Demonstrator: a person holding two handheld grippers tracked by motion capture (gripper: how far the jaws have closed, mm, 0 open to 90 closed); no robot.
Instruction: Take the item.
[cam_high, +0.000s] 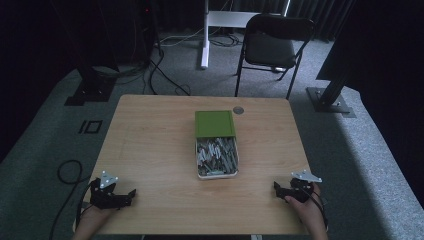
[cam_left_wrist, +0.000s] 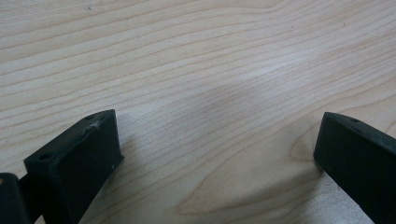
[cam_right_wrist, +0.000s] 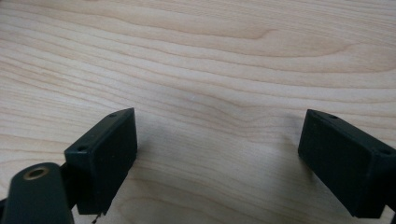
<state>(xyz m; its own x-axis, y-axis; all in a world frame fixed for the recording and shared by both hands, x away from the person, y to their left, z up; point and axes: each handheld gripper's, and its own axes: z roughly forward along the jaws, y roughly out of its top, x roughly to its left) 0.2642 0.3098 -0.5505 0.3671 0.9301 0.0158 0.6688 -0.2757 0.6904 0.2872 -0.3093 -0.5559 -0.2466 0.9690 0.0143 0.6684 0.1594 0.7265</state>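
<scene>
Grippers rested at the tabletop's near edge, one toward each near corner, well apart from the work between them. The left gripper (cam_high: 131, 192) lay low on the wood with its jaws spread wide and nothing between them; in the left gripper view only bare grain (cam_left_wrist: 210, 93) ran between the two black jaws. The right gripper (cam_high: 276, 188) sat likewise, jaws spread and empty over plain wood (cam_right_wrist: 215, 88), the person's right hand (cam_high: 306, 206) wrapped round its body. That looked like a ready posture, both tools parked clear so either could reach inward.

The box (cam_high: 217, 159), a pale open tray packed with small grey-silver pieces too fine to identify, stood at the middle of the tabletop, slightly toward the far edge. Its green lid (cam_high: 215, 123) lay touching the tray's far side, apparently slid or set back to expose the contents while staying out of the approach from the near edge. A small round grommet (cam_high: 238, 110) sat near the far edge, just beyond the lid.

No brand, label or legible writing showed on the box, lid or grippers.
</scene>
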